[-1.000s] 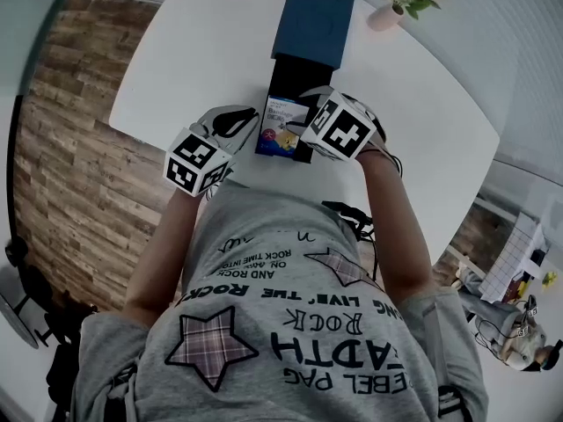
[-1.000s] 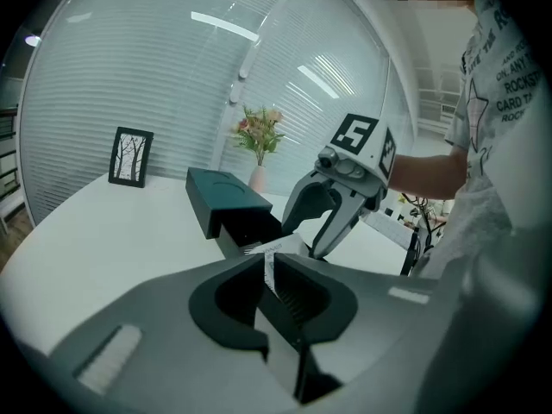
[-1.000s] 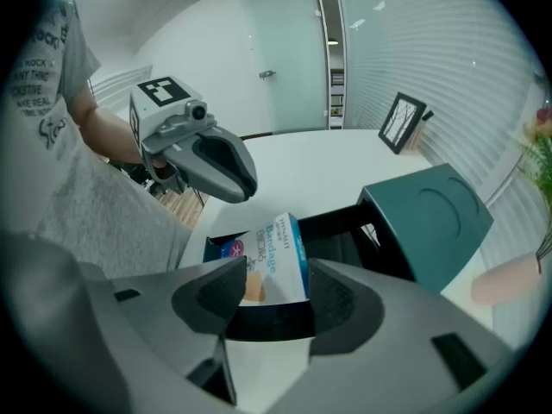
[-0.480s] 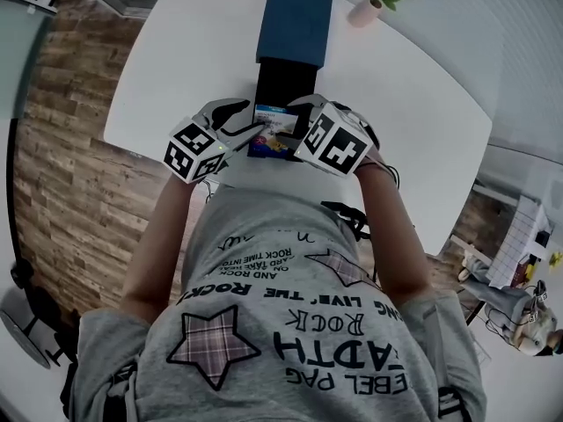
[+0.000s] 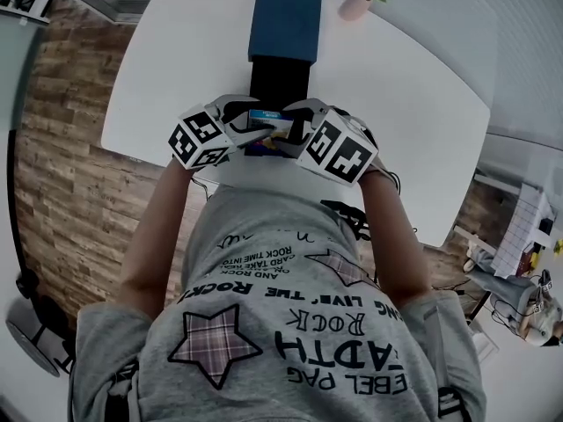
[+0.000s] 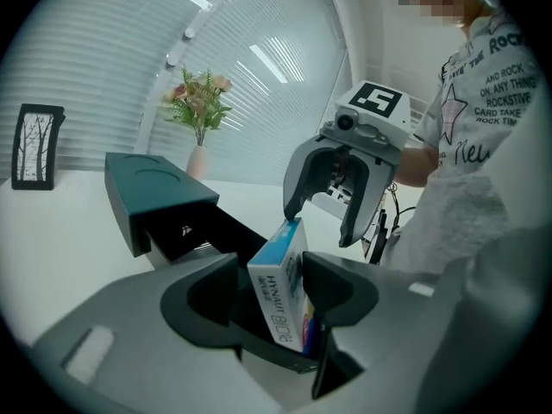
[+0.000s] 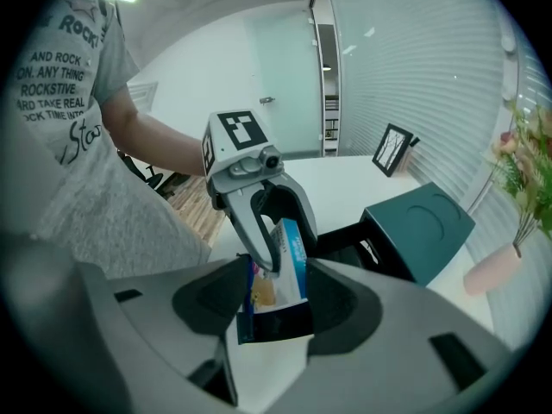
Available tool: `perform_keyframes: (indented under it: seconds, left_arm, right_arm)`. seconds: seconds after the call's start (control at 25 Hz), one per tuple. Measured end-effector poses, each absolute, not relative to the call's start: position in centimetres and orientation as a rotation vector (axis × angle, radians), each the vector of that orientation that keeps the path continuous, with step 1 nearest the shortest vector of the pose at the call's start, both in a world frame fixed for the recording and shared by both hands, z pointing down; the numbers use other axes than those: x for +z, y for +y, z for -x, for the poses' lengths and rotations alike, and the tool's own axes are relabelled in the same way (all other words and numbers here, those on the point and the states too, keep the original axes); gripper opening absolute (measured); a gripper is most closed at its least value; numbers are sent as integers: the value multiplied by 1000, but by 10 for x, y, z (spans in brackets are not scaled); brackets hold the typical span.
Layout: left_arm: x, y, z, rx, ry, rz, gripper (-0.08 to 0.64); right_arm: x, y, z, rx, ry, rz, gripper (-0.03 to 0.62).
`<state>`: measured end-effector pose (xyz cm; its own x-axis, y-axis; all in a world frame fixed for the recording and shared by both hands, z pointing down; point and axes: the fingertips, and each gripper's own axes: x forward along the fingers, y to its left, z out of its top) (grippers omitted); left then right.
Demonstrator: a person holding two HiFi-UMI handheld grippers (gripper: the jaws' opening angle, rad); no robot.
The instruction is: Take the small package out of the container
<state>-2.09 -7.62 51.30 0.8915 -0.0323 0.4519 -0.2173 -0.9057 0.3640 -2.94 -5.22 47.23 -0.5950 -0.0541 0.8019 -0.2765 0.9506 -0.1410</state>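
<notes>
The small package [image 5: 271, 121], a white carton with a blue top and bright cartoon print, sits over the tabletop's [image 5: 167, 77] near edge, just before the dark container [image 5: 283, 16]. The right claw [image 7: 276, 296] clamps it. The left claw's [image 6: 272, 287] jaws, just opened wide, flank it.

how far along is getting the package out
Done: black tray slid out of the container. In hand: small package looks clamped in the right gripper; left gripper has just been opening its jaws around it. Left: lift it clear of the tray.
</notes>
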Motion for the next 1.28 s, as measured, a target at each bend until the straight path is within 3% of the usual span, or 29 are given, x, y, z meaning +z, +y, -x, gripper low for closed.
perform_keyframes:
  seconds: [0.2,0.36,0.68,1.04,1.28]
  left_arm:
    - [514,-70,14,638,-84,-2640,224]
    - [512,-62,10,639,-18,-2639,143]
    - [501,-56,10,608,-15,-2658,98]
    - [473,-54,8,575,-52,-2704,87]
    - [453,-58,6,545,-126,-2756,87]
  right_arm:
    - [470,-51,29,313,-2213,-221,209]
    - [468,-52,26,358,-2240,-235,209]
    - [457,-51,22,422,-2319,-246,201]
    - [426,-60,14,420,-2423,-365,73]
    - [398,-74,0,431,-2533,-536,38]
